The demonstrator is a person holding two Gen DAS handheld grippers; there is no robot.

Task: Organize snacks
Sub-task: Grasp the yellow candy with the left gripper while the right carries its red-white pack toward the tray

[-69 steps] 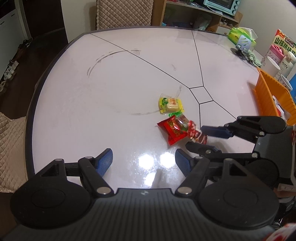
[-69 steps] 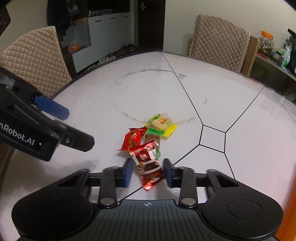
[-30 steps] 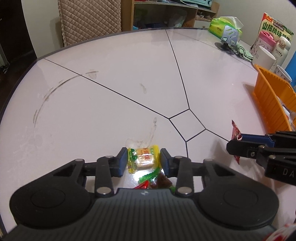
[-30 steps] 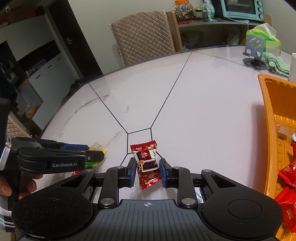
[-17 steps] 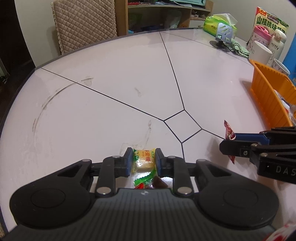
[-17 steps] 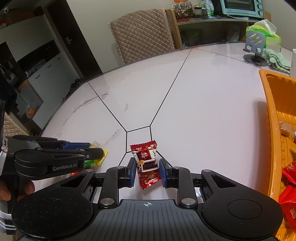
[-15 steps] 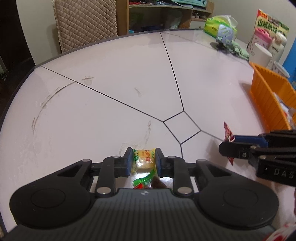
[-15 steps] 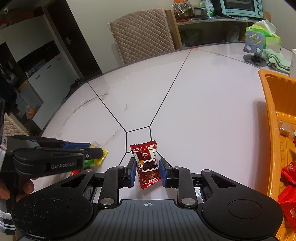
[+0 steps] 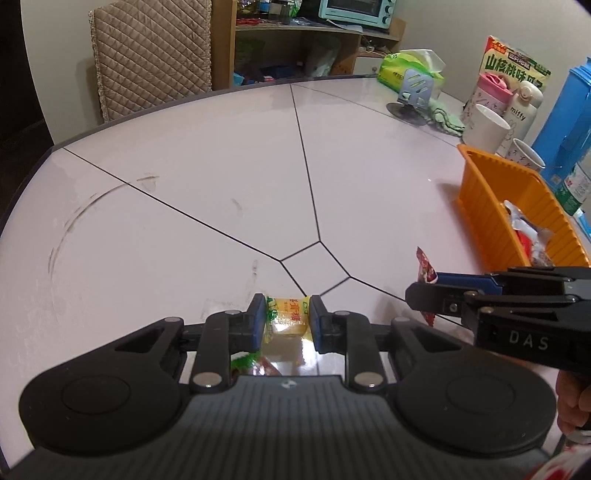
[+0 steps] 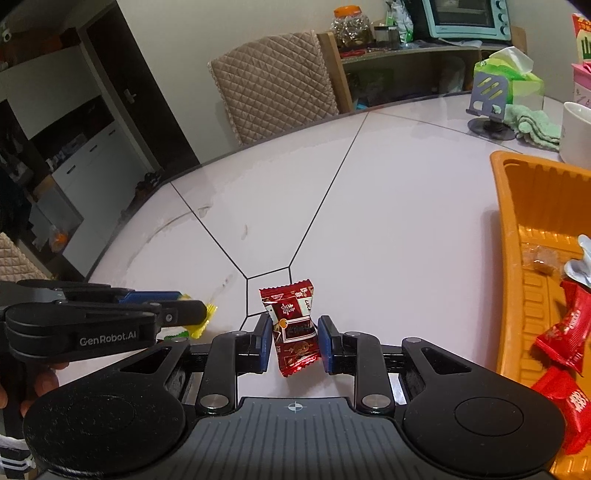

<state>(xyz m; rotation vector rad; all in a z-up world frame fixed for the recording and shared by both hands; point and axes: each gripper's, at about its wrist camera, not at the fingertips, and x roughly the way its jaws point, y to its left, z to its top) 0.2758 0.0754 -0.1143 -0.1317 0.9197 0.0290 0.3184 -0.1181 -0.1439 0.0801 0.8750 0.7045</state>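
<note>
one yellow snack packet (image 9: 289, 318), long axis across the jaws, sits clamped in the left claw (image 9: 288, 325), whose jaws have just closed. one dark red candy (image 10: 294, 331) stands upright, pinched in the right claw (image 10: 293, 343), above the bench (image 10: 388, 229) near the orange tray (image 10: 517, 258).

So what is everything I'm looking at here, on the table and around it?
table: one, white with dark seams, underneath everything
yellow snack: one, between the left jaws
red snack: one, dark red, between the right jaws
loose snacks: red and green, on the table under the left gripper; count unclear
orange bin: one, right side, several red snacks inside
tissue pack: one, green, far edge
phone stand: one, grey, by the tissues
white mug: one, behind the bin
chair: one, beige quilted, behind the table
toaster oven: one, pale blue, on the shelf
left gripper: black, closed on the yellow snack
right gripper: black, closed on the red snack
</note>
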